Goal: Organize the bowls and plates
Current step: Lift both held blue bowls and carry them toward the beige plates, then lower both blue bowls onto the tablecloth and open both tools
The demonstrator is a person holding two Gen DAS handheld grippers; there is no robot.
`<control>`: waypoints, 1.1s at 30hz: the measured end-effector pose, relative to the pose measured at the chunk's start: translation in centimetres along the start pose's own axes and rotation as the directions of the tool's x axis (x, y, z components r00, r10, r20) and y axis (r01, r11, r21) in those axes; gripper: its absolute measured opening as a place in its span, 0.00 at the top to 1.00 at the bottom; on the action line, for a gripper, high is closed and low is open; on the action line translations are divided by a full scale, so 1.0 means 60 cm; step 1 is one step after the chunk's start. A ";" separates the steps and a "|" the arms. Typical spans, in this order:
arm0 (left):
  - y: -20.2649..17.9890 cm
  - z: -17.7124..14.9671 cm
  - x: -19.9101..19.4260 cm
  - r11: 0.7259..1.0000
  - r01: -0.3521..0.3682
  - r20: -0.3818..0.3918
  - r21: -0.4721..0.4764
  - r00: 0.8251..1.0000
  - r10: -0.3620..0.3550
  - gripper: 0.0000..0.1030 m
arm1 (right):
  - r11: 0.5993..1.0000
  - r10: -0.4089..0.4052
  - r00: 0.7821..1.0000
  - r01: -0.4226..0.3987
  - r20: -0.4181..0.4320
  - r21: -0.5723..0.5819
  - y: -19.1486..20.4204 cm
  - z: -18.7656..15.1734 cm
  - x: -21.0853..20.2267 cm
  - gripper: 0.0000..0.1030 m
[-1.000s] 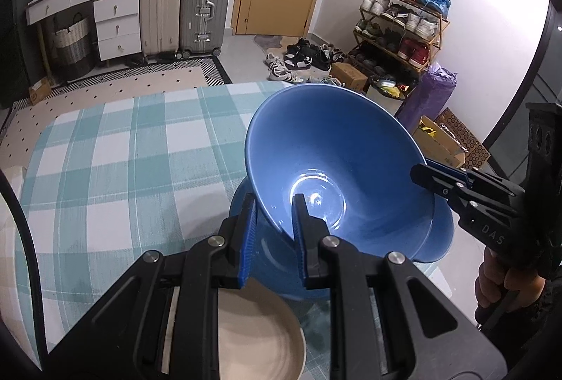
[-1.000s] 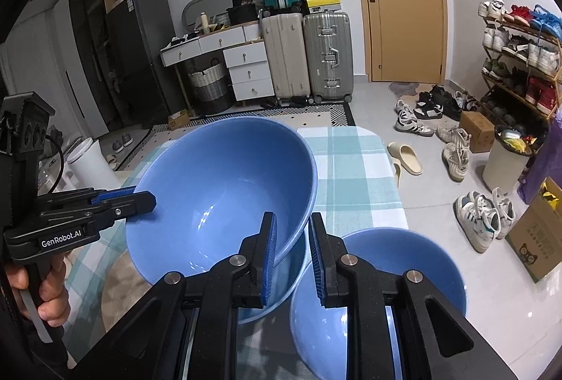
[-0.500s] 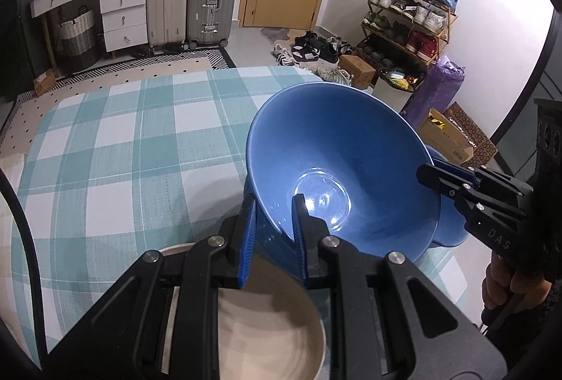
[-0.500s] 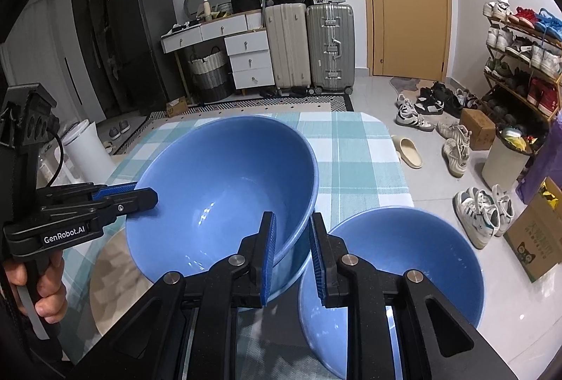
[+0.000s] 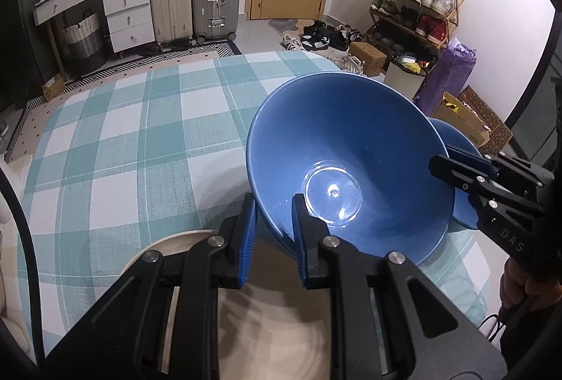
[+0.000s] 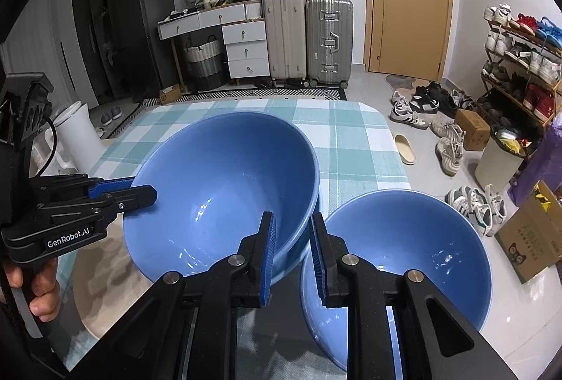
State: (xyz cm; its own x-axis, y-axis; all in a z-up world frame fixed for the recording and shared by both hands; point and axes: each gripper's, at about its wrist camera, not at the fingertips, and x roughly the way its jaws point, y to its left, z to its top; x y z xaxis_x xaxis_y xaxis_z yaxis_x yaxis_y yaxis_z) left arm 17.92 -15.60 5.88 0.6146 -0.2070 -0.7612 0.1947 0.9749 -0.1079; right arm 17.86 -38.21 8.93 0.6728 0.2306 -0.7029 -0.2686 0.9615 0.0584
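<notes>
A large blue bowl point(image 5: 344, 148) is held between both grippers. My left gripper point(image 5: 272, 220) is shut on its near rim; it shows from the side in the right wrist view point(image 6: 140, 192). My right gripper point(image 6: 293, 239) is shut on the opposite rim of the same bowl point(image 6: 224, 179), and shows in the left wrist view point(image 5: 453, 165). A second blue bowl point(image 6: 404, 250) sits on the table to the right, partly hidden behind the held bowl in the left wrist view point(image 5: 456, 141). A beige plate point(image 5: 274, 327) lies under my left gripper.
The table has a teal and white checked cloth point(image 5: 133, 141). Its right edge point(image 6: 397, 148) drops to a floor with shoes and a cardboard box point(image 6: 530, 236). Suitcases point(image 6: 309, 39) and drawers stand at the far wall.
Both grippers have carried the large blue bowl leftwards, off the second blue bowl, which now stands beside it. More of the beige plate shows under my left gripper.
</notes>
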 end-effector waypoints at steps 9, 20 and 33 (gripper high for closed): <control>-0.006 -0.008 0.020 0.999 -0.028 -0.020 0.030 0.999 0.028 0.84 | 0.999 -0.029 1.000 0.029 -0.012 -0.016 0.003 -0.003 0.008 0.80; -0.007 -0.013 0.042 0.998 -0.046 -0.043 0.051 0.998 0.048 0.82 | 0.998 -0.047 0.999 0.046 -0.026 -0.032 0.006 -0.010 0.023 0.80; -0.004 -0.016 0.056 0.999 -0.021 -0.056 0.038 0.998 0.023 0.75 | 0.998 -0.054 0.997 0.052 -0.064 -0.034 -0.001 -0.015 0.047 0.74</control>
State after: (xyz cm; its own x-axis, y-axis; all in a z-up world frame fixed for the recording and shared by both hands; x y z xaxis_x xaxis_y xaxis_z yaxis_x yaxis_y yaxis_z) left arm 19.18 -16.43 2.73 0.5752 -0.1793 -0.7981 0.2105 0.9753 -0.0674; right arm 19.15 -37.73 6.29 0.6412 0.1687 -0.7487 -0.2571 0.9664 -0.0025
